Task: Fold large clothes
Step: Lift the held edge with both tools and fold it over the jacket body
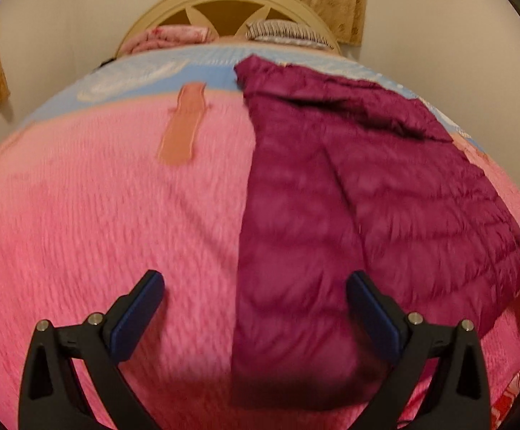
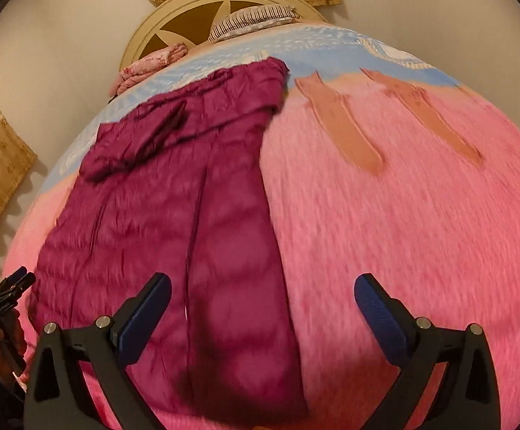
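You look to be between folds: the maroon quilted jacket [image 1: 349,193] lies lengthwise on the pink bedspread [image 1: 98,215], one side apparently folded in already, so it reads as a long panel running from the near edge of the bed toward the headboard [image 1: 231,3]; neither tool has hold of it. Your left gripper [image 1: 254,297] stands wide apart and empty above the jacket's straight left edge, its right finger over the fabric, its left over bare spread; your right gripper [image 2: 261,299] is likewise wide and empty, over the jacket's right edge near the hem; whether either touches cloth I cannot tell, the views being blurred. Next, I judge, you need a fresh grip: lower both onto the near hem, pinch every layer together, then carry it toward the collar end.
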Demonstrator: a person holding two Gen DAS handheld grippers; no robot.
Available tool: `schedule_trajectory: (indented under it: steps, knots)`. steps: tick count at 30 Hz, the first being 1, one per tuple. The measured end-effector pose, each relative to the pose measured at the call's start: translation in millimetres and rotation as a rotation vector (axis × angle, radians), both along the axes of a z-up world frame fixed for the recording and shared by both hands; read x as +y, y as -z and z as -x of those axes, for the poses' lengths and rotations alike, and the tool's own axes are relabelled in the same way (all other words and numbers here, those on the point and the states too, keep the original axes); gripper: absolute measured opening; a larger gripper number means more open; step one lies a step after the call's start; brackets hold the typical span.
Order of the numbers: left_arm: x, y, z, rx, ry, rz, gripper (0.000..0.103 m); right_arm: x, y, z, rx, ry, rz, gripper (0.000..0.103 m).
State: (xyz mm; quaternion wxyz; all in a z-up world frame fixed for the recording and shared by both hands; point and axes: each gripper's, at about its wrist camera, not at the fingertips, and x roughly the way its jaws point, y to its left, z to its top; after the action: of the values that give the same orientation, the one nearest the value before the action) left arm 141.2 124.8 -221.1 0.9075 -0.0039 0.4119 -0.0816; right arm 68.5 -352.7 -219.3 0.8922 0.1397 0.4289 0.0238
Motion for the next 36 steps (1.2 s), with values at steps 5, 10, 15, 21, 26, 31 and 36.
schedule_trajectory:
  steps: [5,10,15,21,26,31,36]
  knots:
    - [1.7,8.3,15.1,0.011,-0.008,0.048,0.103,12.3,15.0,22.5,0.032,-0.036,-0.017,0.080]
    - [-1.1,8.9,19.4,0.025,0.021,0.082,0.100,15.9,15.0,30.1,0.003,-0.039,-0.026,0.062]
    - [-9.3,6.7,26.9,0.039,0.085,0.131,0.058,22.6,18.2,35.3,-0.004,-0.085,-0.055,0.028]
    - [-8.5,-11.2,42.4,-0.020,0.130,0.101,0.011,24.3,10.2,41.7,-0.036,-0.109,-0.132,0.008]
    - [-9.5,-35.0,65.2,-0.095,0.211,0.133,0.007,22.2,-5.4,53.3,-0.067,-0.130,-0.202,0.006]
    - [7.7,-68.7,83.4,-0.159,0.272,0.294,0.007,7.6,-28.1,70.8,-0.109,-0.133,-0.315,0.005]
    - [27.3,-106.2,98.6,-0.224,0.299,0.448,0.007,-5.4,-66.9,97.4,-0.188,-0.134,-0.388,0.005]
